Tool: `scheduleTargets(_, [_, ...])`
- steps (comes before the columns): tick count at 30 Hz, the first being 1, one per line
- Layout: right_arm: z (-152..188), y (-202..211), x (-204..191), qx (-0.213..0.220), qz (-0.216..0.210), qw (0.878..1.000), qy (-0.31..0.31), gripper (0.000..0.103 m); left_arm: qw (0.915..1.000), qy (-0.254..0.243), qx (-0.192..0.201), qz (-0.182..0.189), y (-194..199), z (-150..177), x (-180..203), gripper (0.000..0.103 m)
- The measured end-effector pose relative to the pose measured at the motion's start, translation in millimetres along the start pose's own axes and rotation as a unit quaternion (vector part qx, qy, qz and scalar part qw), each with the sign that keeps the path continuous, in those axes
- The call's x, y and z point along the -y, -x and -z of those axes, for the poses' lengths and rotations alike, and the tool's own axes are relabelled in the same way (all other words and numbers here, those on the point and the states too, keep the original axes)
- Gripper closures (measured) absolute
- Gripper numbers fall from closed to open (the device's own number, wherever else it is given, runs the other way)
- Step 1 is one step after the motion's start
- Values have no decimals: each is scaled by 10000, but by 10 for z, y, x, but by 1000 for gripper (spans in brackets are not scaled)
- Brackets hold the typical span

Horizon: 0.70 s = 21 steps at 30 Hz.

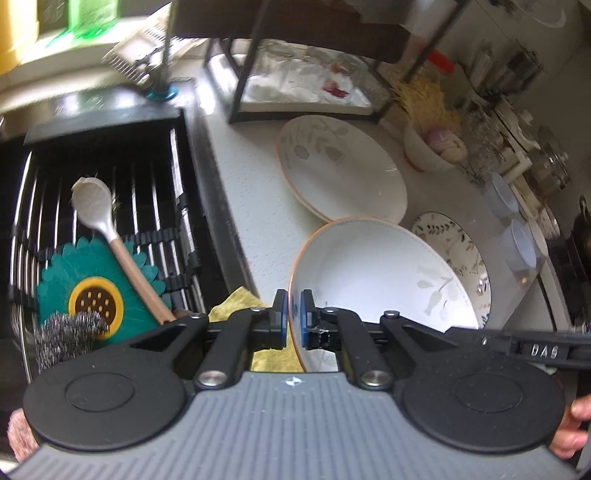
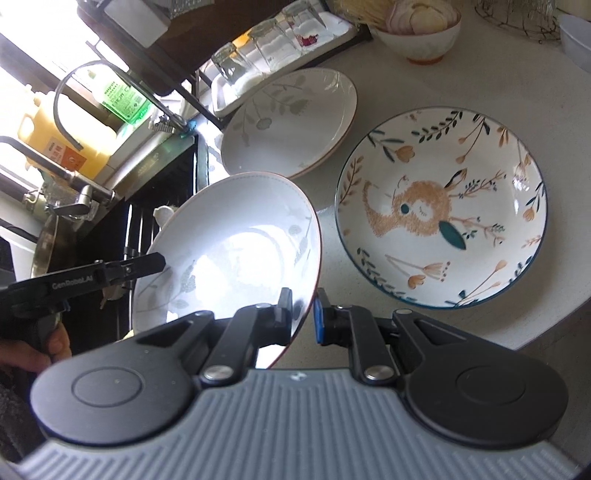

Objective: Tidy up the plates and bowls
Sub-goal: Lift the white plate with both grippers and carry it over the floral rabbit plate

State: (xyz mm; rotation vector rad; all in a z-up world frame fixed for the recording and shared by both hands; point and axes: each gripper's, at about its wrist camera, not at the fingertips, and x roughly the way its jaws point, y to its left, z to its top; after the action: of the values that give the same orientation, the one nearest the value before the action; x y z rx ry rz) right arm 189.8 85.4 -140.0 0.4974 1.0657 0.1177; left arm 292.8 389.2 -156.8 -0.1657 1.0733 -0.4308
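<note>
Held bowl: a white, orange-rimmed ceramic bowl with a pale grey leaf print hangs tilted above the countertop, in the lower centre of both wrist views, gripped at opposite rims by two tools.
Left gripper: the black two-finger left gripper with blue pads is clamped tight on the bowl's near rim, one pad outside and one inside.
Right gripper: the black two-finger right gripper with blue pads pinches the bowl's other rim, its fingers narrow around the thin wall.
Stacked plates: white leaf-printed plates with orange edges lie stacked on the speckled white countertop, upper centre of the left view, just beyond the held bowl.
Patterned plate: a round white plate painted with an orange rabbit, flowers and a teal rim sits flat at the right of the right view, near the stack but apart from it.
Small bowl: a white bowl holding onion and garlic stands at the top of the right view.
Sink: a black slatted rack over the sink, left of the left view, carries a white spoon with a wooden handle and a teal flower-shaped mat.
</note>
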Motion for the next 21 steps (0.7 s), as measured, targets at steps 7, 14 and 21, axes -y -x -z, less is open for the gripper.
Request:
scheduleTargets(7, [-95,133,150,196,53,9998,-4,88,9998,-140,12,141,-35,-98,205,96])
scheduleTargets(14, [-222,308,416,398,180,9990,-33,88,9994,-194,-23,290,-204,-180,519,96])
scheduleTargets(21, [-378,389,750,425,368,9984,73,88,9994,-209,-9,288,-461,-197,903,96])
